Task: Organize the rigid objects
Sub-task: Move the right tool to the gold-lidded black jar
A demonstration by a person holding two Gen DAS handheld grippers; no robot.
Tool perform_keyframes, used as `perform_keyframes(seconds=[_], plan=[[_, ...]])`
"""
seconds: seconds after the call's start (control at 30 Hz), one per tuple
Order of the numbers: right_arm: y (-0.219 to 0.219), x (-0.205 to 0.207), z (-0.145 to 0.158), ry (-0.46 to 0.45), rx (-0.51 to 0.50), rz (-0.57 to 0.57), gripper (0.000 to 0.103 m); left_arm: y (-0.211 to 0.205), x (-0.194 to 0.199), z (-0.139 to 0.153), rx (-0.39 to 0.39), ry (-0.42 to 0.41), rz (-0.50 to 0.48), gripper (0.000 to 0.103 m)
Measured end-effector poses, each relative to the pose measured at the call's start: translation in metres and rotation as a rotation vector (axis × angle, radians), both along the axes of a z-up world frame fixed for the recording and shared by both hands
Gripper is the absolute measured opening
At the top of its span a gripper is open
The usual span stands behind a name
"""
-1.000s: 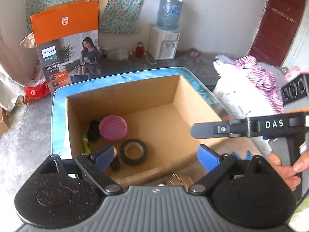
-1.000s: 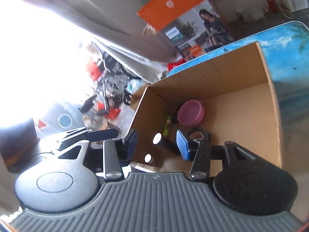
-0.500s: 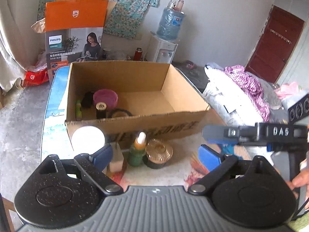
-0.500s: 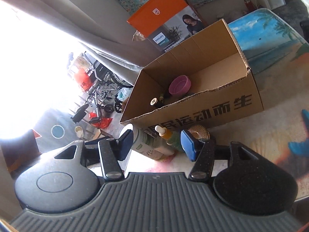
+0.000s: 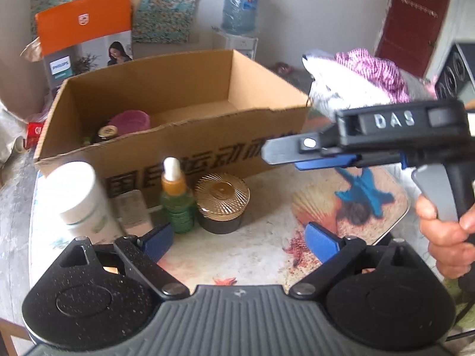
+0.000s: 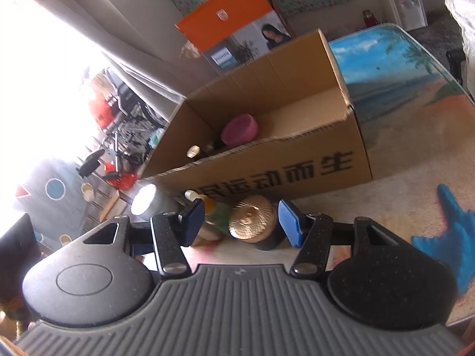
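An open cardboard box (image 5: 178,139) holds a pink bowl (image 5: 130,120) and a dark bottle with a gold cap (image 5: 106,132). In front of the box stand a white-capped bottle (image 5: 77,195), a green bottle with an orange neck (image 5: 175,201) and a gold-lidded jar (image 5: 221,201). My left gripper (image 5: 239,241) is open and empty, just short of the green bottle and jar. My right gripper (image 6: 242,222) is open. The gold-lidded jar (image 6: 252,222) and green bottle (image 6: 215,216) lie between and just ahead of its pads, untouched. In the left wrist view the right gripper (image 5: 285,158) comes in side-on from the right.
A small flat card (image 5: 132,207) leans by the white bottle. The glass table with a beach picture (image 6: 400,68) reaches to the right of the box. An orange carton (image 5: 86,35), a water dispenser (image 5: 240,12) and a cloth pile (image 5: 356,80) lie behind. A hand (image 5: 445,234) holds the right handle.
Both grippers drew back from over the box and sank toward the items in front of it. The dark bottle between the right fingers a second ago now stands inside the box.
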State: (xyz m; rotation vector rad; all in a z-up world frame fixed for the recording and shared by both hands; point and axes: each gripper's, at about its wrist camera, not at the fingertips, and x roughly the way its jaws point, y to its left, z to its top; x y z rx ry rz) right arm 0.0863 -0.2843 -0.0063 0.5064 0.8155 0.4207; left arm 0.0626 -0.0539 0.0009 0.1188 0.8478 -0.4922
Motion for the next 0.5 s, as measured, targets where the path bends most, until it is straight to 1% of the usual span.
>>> perform_keyframes(seconds=[0.1,0.27,0.33,0.5], plan=[[-0.001,0.01,-0.012,0.021,0.027,0.008,0.052,-0.011,0.006,-0.013,0.047,-0.002,-0.011,0.091],[0.005,0.026,-0.027,0.05,0.051,0.029,0.043,-0.018,0.017,-0.027,0.067,0.0,-0.024,0.084],[0.008,0.033,-0.033,0.063,0.056,0.037,0.038,-0.02,0.02,-0.03,0.063,0.0,-0.03,0.083],[0.016,0.047,-0.044,0.084,0.048,0.053,0.037,-0.027,0.027,-0.037,0.074,-0.006,-0.032,0.083]])
